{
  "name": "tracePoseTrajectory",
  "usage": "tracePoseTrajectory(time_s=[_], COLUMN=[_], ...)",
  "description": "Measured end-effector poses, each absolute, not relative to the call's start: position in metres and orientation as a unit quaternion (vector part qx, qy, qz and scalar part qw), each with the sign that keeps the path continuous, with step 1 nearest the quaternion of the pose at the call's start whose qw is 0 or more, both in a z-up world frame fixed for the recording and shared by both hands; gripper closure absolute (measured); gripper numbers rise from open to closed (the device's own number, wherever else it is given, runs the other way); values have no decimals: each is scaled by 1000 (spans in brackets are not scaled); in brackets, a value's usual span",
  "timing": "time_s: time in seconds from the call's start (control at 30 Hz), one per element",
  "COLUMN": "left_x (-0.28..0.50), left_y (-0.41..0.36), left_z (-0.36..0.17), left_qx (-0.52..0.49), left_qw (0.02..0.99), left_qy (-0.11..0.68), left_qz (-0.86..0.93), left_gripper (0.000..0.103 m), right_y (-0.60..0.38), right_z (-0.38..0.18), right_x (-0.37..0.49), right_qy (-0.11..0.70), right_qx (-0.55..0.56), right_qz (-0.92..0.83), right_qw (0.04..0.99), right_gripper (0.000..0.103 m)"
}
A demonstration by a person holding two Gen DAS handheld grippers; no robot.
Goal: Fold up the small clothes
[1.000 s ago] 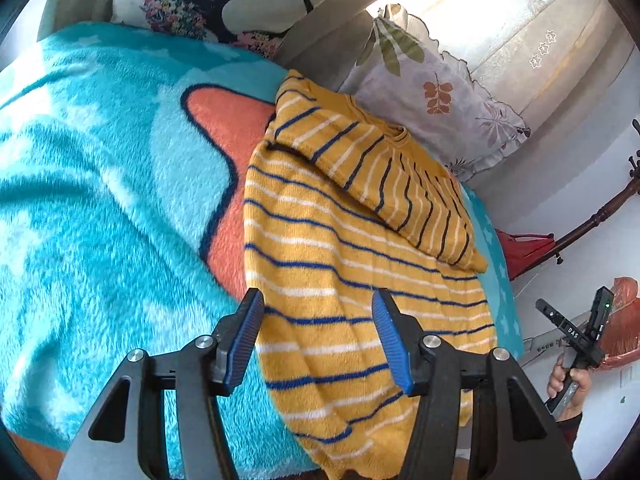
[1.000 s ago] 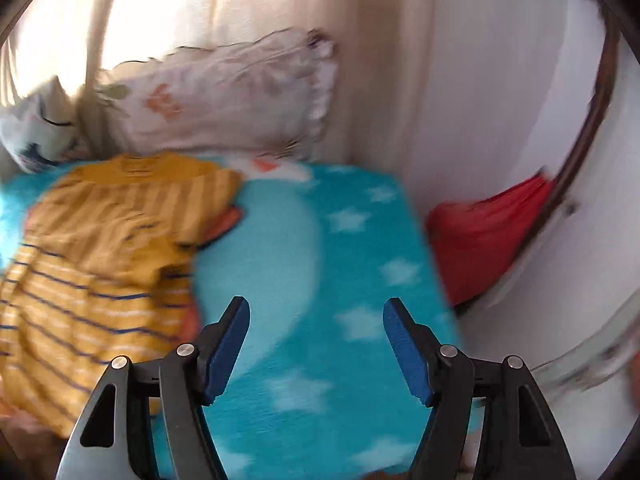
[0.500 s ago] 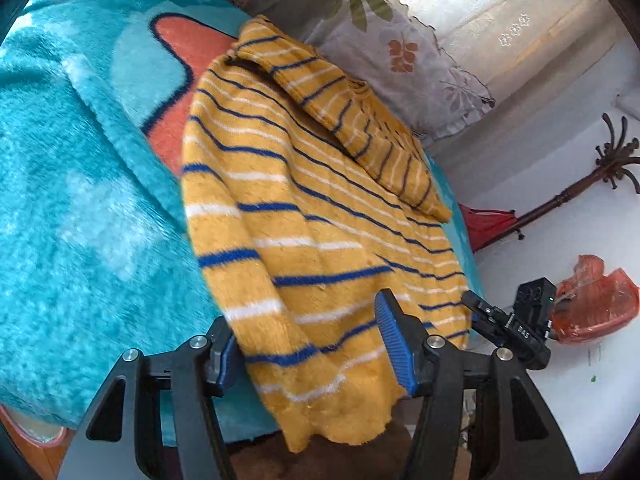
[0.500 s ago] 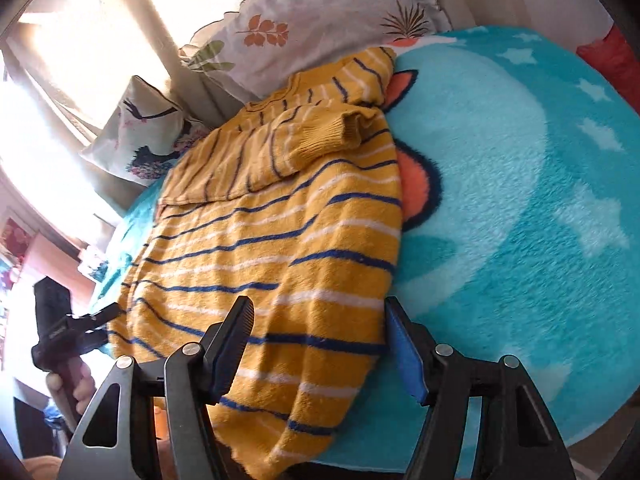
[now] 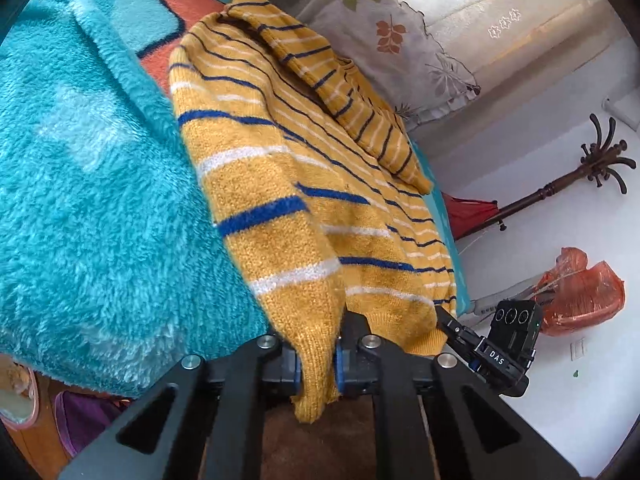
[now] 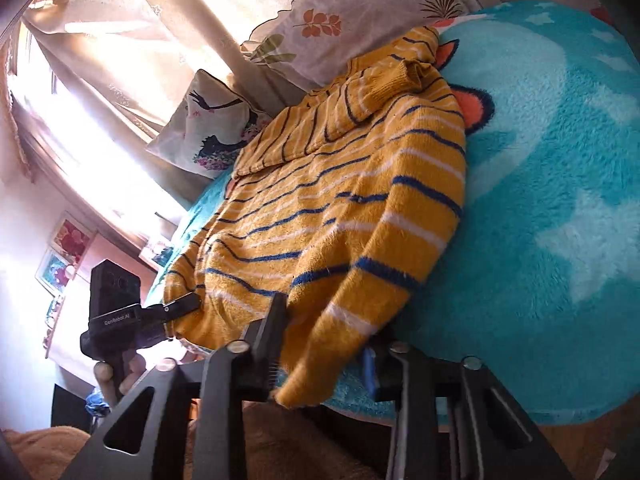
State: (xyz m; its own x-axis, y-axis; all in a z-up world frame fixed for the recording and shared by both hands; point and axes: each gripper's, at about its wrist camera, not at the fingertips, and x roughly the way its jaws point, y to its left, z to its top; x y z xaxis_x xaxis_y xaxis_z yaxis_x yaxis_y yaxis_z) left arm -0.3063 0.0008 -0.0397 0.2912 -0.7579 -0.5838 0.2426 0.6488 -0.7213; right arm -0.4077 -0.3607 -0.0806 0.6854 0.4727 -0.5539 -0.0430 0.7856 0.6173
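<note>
While gripping the sweater (image 5: 280, 208), the right tool (image 5: 444, 316) reads "DAS".

i see one garment, a mustard-yellow knit sweater (image 5: 280, 184) with thin navy and white stripes, lying flat on the fuzzy teal blanket (image 5: 80, 200). both sleeves are folded in across the chest near the collar, toward 12 o'clock. in the right wrist view the sweater (image 6: 340, 200) runs from 12 down to 6, its hem hanging past the blanket's (image 6: 560, 200) edge, with both bottom corners bunched and lifted.
</note>
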Motion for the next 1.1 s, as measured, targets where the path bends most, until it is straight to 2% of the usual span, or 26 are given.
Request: tracePoseTrajectory(time_s=[0.07,0.3,0.53,0.67,0.93,1.1], left_x=[-314,-347,-337,-321,-220,-114], left_y=[10,53,65,66,35,-11], left_z=[-27,17,5,19,88,87], left_qx=[-261,-237,-249,-249,-229,-205], left_qw=[776,823,818,819,832,835], left_qy=[474,388,402,399,383,415], left_qz=[-325,-341,-327,-328,-330,-298], left_gripper=[93,96,96,96,96,95], right_y=[-367,-374,-370,-370,-389,-413], right_z=[-76,-33,-44,-29,45,54], right_x=[-407,-461,-453,-435,-337,-232], right_qy=[360,306,340,342,319,336], right_qx=[298,305,313,305,295,318], right_qz=[151,209,207,213,227,182], right_qw=[871,878,862,863,872,868], right_gripper=[94,96,96,96,96,96])
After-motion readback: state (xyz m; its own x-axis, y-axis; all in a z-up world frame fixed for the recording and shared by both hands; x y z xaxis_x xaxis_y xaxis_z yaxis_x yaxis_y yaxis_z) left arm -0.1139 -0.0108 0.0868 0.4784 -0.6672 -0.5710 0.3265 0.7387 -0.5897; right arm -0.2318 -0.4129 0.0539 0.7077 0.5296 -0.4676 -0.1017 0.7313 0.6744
